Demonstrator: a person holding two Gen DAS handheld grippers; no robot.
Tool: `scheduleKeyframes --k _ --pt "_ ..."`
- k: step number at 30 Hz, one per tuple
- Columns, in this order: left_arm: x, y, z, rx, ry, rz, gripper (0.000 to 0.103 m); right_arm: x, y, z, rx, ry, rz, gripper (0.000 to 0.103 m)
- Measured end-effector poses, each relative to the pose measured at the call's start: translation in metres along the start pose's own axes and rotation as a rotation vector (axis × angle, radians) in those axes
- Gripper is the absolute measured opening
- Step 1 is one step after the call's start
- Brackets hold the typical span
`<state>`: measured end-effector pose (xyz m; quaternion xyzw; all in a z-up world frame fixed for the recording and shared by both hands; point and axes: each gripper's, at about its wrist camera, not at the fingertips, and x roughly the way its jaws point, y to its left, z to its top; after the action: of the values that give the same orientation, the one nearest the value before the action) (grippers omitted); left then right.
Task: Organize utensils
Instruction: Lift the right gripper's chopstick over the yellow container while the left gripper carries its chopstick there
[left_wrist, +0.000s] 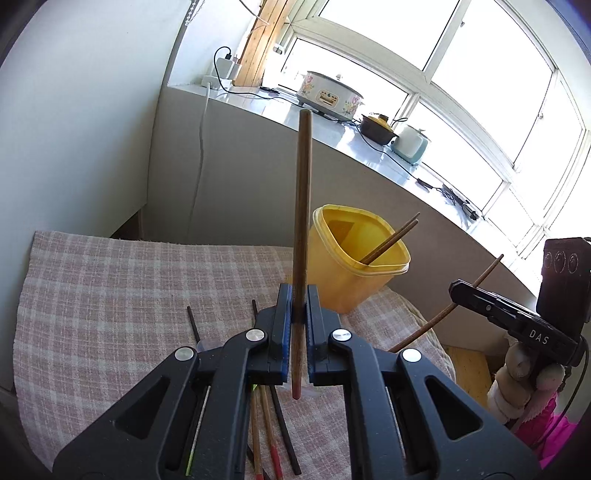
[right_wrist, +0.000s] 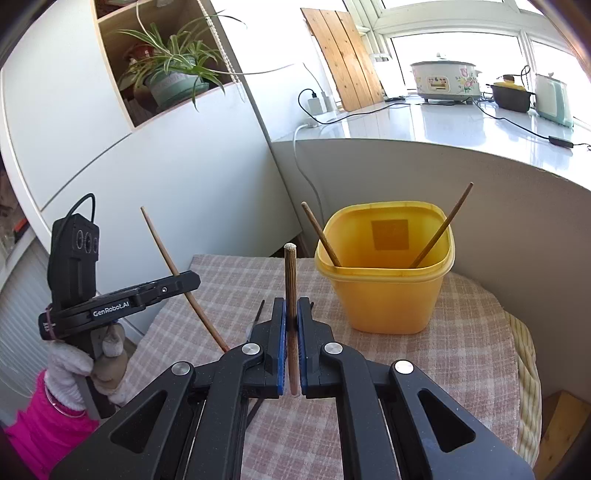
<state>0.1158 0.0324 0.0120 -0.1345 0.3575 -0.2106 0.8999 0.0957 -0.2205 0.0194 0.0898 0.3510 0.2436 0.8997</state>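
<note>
Chopstick (right_wrist: 290, 295) clamped upright, yellow tub (right_wrist: 384, 266) beyond (rim unobstructed)

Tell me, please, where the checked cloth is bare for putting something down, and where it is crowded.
The checked cloth is bare on its wide part beside the yellow tub, toward the white wall. It is crowded under the left gripper, where loose chopsticks lie.

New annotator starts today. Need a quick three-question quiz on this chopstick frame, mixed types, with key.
1. True or false: both grippers are empty.
2. How many chopsticks stand in the yellow container?
3. What lies under the container? A) bare wood B) checked cloth C) metal tray

Key:
1. False: the left gripper and right gripper each have jaws shut on a chopstick.
2. Two.
3. B, the checked cloth.
</note>
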Motion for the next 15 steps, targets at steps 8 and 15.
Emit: scheduleKeyframes --k 8,15 --pt "0.002 -0.014 0.025 0.014 -0.054 -0.029 0.004 -0.026 -0.012 0.021 0.019 -0.088 -0.026 0.004" --pt "0.014 -0.032 0.049 0.058 -0.08 -0.03 0.004 -0.046 -0.022 0.042 0.011 -0.164 -0.061 0.004"
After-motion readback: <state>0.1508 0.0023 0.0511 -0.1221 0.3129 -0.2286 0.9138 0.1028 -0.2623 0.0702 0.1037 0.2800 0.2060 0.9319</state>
